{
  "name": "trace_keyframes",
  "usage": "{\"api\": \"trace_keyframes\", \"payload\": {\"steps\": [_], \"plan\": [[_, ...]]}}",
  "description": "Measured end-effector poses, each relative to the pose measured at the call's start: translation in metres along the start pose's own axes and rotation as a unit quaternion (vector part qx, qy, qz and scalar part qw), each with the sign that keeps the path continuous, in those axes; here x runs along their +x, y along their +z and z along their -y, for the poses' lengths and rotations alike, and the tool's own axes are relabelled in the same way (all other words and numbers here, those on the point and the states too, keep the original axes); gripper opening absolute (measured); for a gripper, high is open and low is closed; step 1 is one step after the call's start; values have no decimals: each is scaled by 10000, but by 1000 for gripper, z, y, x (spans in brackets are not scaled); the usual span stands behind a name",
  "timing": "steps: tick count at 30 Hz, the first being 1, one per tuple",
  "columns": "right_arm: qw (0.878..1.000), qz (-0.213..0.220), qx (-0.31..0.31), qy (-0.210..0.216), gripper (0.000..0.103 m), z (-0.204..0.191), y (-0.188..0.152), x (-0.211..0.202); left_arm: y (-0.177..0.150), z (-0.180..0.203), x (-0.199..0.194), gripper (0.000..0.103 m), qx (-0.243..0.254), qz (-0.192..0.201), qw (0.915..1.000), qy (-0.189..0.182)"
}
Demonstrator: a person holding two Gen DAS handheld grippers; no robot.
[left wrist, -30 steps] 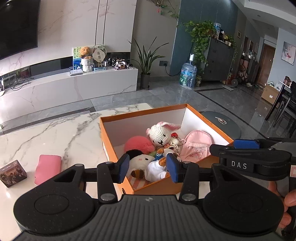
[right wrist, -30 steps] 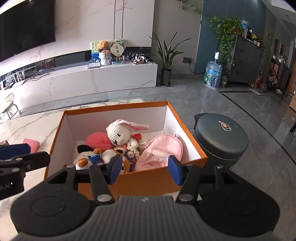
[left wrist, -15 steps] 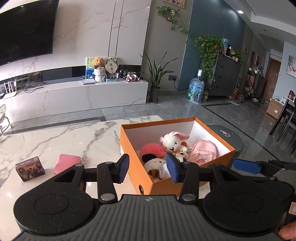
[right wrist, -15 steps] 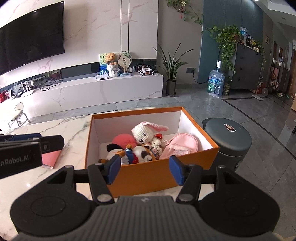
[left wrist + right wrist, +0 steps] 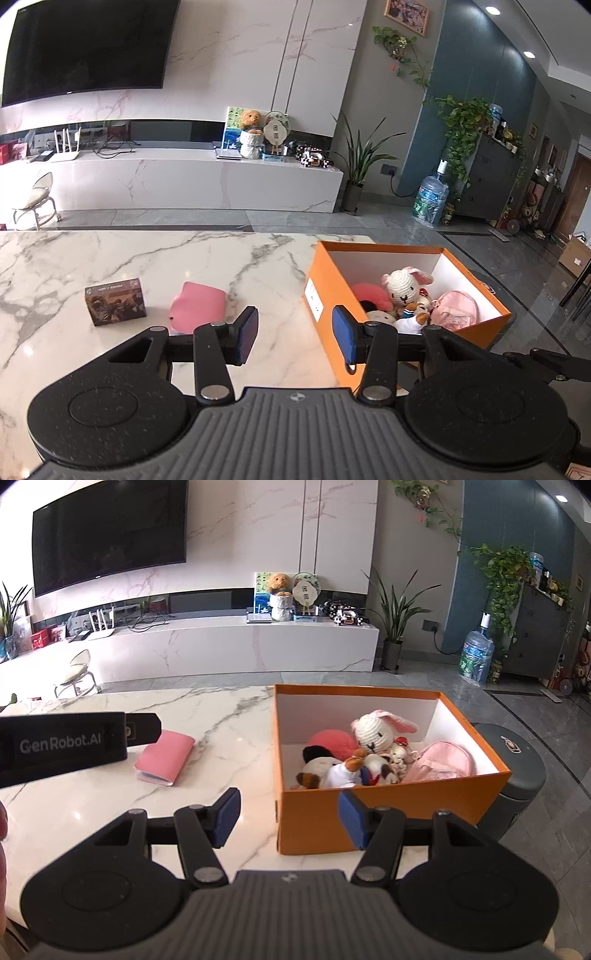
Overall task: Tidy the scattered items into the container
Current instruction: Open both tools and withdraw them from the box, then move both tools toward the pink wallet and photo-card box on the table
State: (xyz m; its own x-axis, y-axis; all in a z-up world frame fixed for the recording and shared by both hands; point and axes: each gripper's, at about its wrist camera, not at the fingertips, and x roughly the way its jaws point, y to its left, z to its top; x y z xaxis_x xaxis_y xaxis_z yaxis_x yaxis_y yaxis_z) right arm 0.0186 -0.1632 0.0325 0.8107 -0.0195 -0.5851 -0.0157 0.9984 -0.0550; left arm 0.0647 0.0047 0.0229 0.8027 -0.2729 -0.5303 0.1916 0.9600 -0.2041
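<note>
Swinging both empty, spread grippers left from the orange box [image 5: 321, 291], I now face the pink pouch [image 5: 198, 305] and small box [image 5: 115, 301] awaiting pickup.

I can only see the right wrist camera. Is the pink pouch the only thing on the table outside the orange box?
Observer: No, a small dark printed box sits left of the pink pouch.
Operator: Are they touching?
Observer: No, bare marble table shows between them.
Operator: Is the left tool holding something?
Observer: No, it's open, nothing between its pads.
</note>
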Motion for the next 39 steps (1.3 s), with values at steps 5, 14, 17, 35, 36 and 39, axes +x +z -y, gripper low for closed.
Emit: {"api": "trace_keyframes", "payload": {"steps": [5, 14, 17, 35, 36, 39], "plan": [[9993, -110, -310, 191, 67, -34, -3, 12, -8, -38, 0, 52, -343, -69, 9991, 224], [9946, -340, -862, 466, 68, -89, -11, 41, -22, -97, 7, 52, -751, -194, 9947, 680], [9925, -413, -1029, 514, 68, -102, -14, 53, -27, -110, 13, 52, -768, -241, 9934, 822], [9908, -302, -1097, 731, 74, -142, -7, 138, -46, -147, 67, 52, -384, -336, 9872, 1512], [9909, -292, -1089, 738, 75, -142, -5, 143, -46, -149, 71, 52, -358, -304, 9871, 1530], [9913, -270, -1050, 750, 77, -141, -2, 158, -45, -152, 81, 53, -191, -247, 9849, 1704]]}}
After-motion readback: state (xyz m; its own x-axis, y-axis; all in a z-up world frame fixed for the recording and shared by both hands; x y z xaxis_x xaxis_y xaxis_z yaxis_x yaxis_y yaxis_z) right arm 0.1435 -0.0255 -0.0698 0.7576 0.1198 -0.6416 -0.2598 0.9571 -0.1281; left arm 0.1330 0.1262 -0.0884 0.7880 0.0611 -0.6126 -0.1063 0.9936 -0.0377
